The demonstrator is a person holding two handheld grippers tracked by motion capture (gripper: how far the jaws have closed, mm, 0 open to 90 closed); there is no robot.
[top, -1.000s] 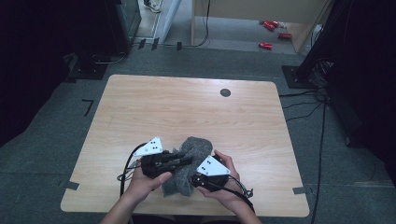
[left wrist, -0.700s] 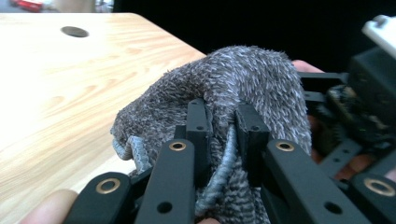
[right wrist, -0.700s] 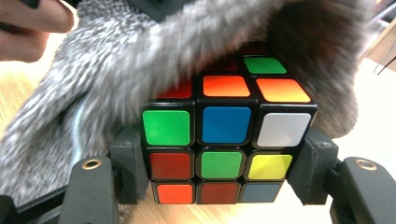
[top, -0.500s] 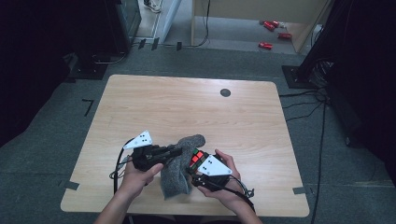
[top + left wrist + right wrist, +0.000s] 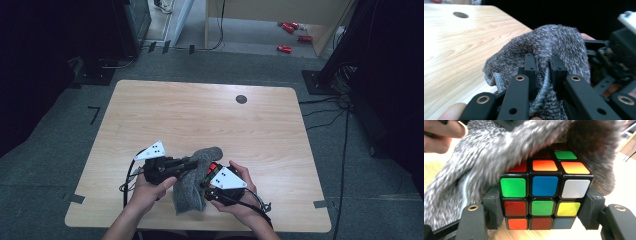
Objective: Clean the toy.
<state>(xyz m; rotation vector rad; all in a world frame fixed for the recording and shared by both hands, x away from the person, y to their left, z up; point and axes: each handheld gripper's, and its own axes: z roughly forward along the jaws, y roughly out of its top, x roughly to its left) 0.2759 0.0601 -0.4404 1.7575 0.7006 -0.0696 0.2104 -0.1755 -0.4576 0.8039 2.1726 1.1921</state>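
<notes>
**Grey cloth draped over a held puzzle cube**

Nearest the person's edge of the surface (image 5: 150,115), the right hand (image 5: 240,197) holds the right gripper (image 5: 212,179), whose two jaws press on opposite sides of a colour puzzle cube (image 5: 545,195); that grip is firm, pad against cube on either flank. In the right gripper view the cube's facing side shows green, blue and white squares above red, green and yellow, with a bottom row partly in shadow. Its top is mostly covered: a grey fuzzy cloth (image 5: 192,180) lies over the cube's upper face and hangs down beside the cube toward the person, so only a few red, orange and green squares peep out beneath the hem. In the high view just a sliver of red at the cube's edge can be made out.

Just left of the cube, the left hand (image 5: 150,187) carries the left gripper (image 5: 543,67), clenched on the cloth: a fold with a ribbed seam is pinched between the closed jaws. The cloth bulges up past them and hides the cube from the left gripper view; part of the right gripper is cut off at that view's right edge.

Well beyond the cube, a dark round hole (image 5: 241,99) sits in the surface near its far edge.
</notes>
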